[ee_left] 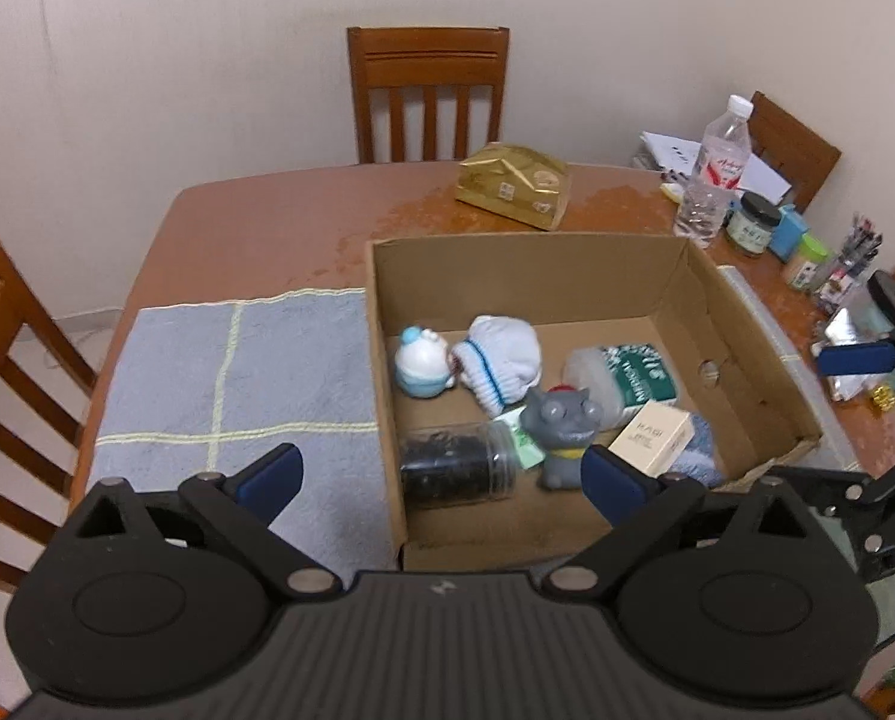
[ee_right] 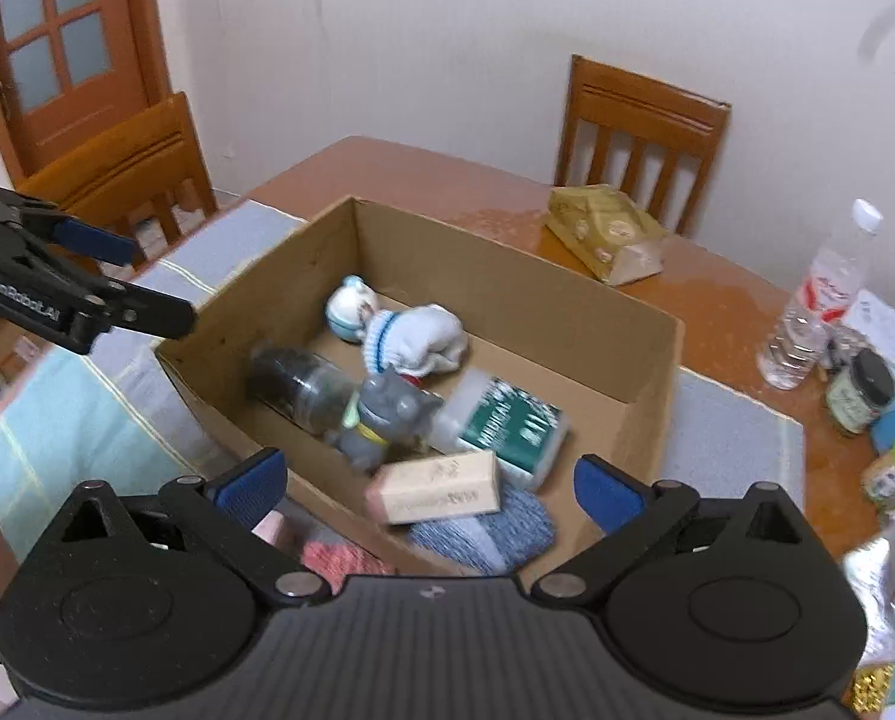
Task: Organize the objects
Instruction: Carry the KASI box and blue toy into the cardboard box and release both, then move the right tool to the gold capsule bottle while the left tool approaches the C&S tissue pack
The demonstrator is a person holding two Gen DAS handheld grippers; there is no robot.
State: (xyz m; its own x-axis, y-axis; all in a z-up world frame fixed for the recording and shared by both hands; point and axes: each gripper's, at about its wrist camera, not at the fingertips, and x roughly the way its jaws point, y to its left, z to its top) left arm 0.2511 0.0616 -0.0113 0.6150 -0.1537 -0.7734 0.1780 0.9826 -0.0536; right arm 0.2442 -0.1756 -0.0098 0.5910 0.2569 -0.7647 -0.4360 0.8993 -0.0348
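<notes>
Left wrist view: the left claw (ee_left: 443, 476) is seen spread wide with nothing between its blue pads, held above the near edge of an open cardboard box (ee_left: 741, 324) that stands on a brown wooden desk (ee_left: 255, 222). Inside the box a round white and blue figure (ee_left: 420, 363), a rolled white sock (ee_left: 501, 366), a green and white tissue pack (ee_left: 633, 378), a grey cat figure (ee_left: 561, 429), a clear jar with dark contents (ee_left: 456, 471) lying on its side, a small cream carton (ee_left: 651, 438) and a piece of blue cloth (ee_left: 699, 450) are gathered. A grey-blue towel (ee_left: 237, 384) is spread on the desk just left of the box, and a gold packet (ee_left: 513, 183) lies behind it. A water bottle (ee_left: 714, 174) and small jars are grouped at the far right. In the right wrist view the right claw (ee_right: 429, 483) is likewise shown wide open and empty, above the box's near corner, with the cream carton blurred just under it, resting on the blue cloth. The left claw appears there at the left edge, over the towel.
</notes>
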